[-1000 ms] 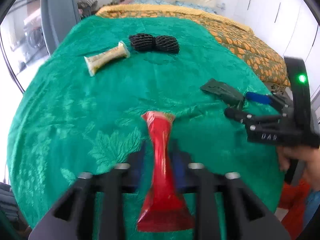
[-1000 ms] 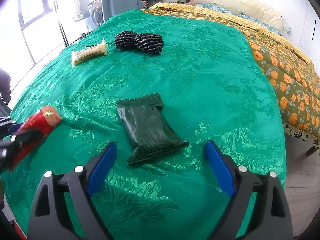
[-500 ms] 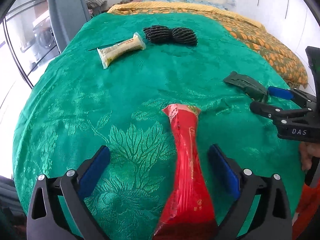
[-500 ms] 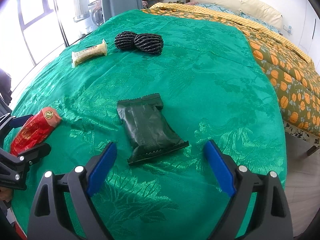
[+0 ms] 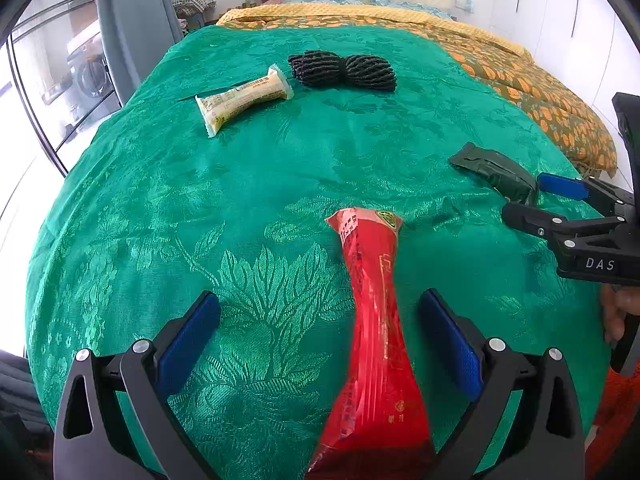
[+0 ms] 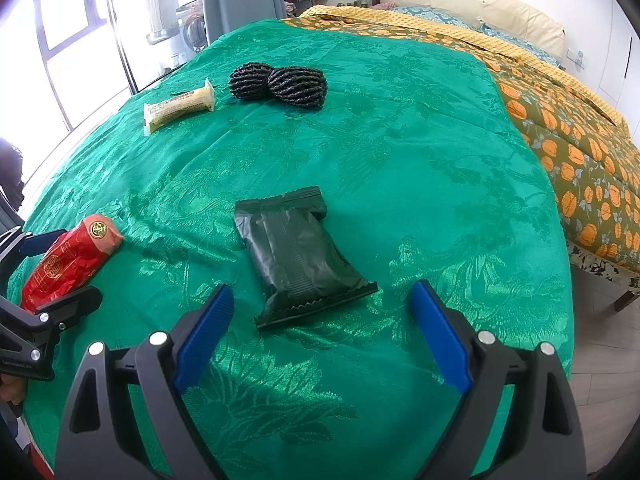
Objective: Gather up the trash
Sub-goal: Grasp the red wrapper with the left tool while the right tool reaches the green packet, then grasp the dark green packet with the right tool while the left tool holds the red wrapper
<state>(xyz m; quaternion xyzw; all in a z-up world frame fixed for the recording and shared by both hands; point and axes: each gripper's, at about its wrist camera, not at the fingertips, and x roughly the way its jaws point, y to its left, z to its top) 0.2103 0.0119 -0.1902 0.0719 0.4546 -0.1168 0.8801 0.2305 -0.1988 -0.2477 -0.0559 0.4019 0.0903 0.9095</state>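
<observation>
My left gripper (image 5: 320, 332) just opened wide, red wrapper (image 5: 374, 332) loose btwn pads; right gripper (image 6: 320, 320) gapes, straddling dark green packet (image 6: 296, 256).

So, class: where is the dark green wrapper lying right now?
In the right wrist view the dark green wrapper lies on the green bedspread, just ahead of the open right gripper, right of the red wrapper.

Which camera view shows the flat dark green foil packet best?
The right wrist view: the flat dark green foil packet lies whole and central there, just ahead of the open right gripper. The left wrist view shows it only small and foreshortened at the right edge, its near end hidden behind that gripper's fingers.
</observation>
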